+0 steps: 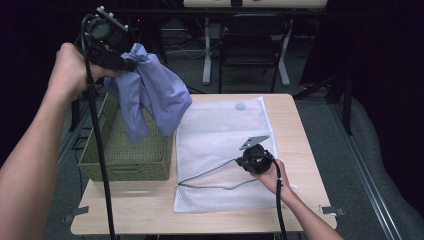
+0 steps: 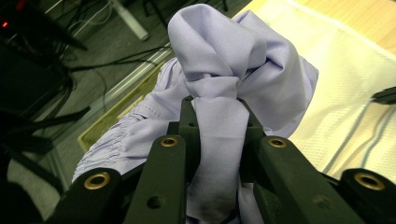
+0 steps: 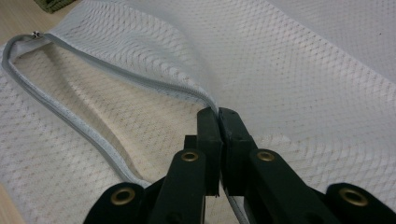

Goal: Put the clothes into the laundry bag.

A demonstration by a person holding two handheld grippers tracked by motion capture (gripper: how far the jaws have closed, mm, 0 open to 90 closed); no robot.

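My left gripper (image 1: 131, 62) is raised above the green woven basket (image 1: 125, 150) and shut on a lilac garment (image 1: 152, 95), which hangs in folds over the basket's right side. In the left gripper view the lilac garment (image 2: 233, 70) bunches between the two black jaws of that gripper (image 2: 217, 105). A white mesh laundry bag (image 1: 220, 130) lies flat on the wooden table (image 1: 295, 130). My right gripper (image 1: 241, 161) rests low on the bag, shut on the upper edge of its grey zipper opening (image 3: 116, 70); the right gripper's jaws (image 3: 218, 114) pinch the mesh at the zipper.
The basket stands at the table's left edge. A black cable (image 1: 100, 150) trails down from the left gripper across the basket. Behind the table stand a dark chair (image 1: 252, 40) and a white table leg (image 1: 207, 50). Bare table shows along the front edge.
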